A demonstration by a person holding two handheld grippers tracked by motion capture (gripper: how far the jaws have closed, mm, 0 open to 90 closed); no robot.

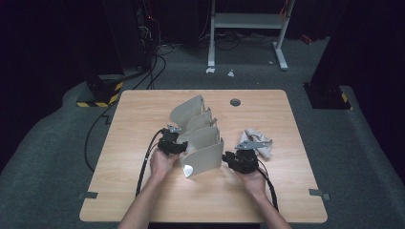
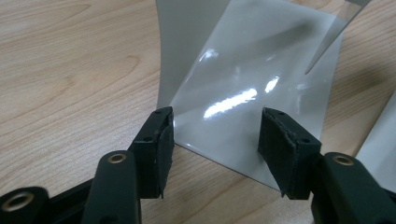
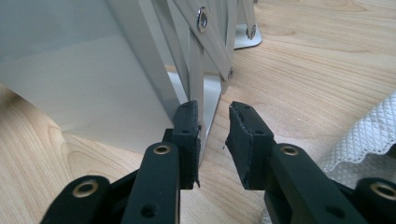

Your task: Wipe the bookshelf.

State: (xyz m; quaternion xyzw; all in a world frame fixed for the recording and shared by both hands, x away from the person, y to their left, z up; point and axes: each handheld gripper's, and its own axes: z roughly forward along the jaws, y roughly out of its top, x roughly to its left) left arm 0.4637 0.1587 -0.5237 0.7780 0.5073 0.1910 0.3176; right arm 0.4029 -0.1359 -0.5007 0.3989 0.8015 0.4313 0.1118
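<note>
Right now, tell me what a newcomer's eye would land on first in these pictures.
First, the grey folding rack of curved glossy panels standing mid-table, joined by riveted strips on its right side. Next, the two grippers flanking it: the left gripper with jaws wide open at one panel's bottom edge, the right gripper with jaws slightly apart at the riveted end. A crumpled white cloth lies beyond the right hand.

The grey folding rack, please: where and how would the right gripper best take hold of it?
Probably the upright end edge of the grey folding rack, beside its riveted slats, approached level from the near side: that thin vertical edge already stands just ahead of the open right gripper.
</note>
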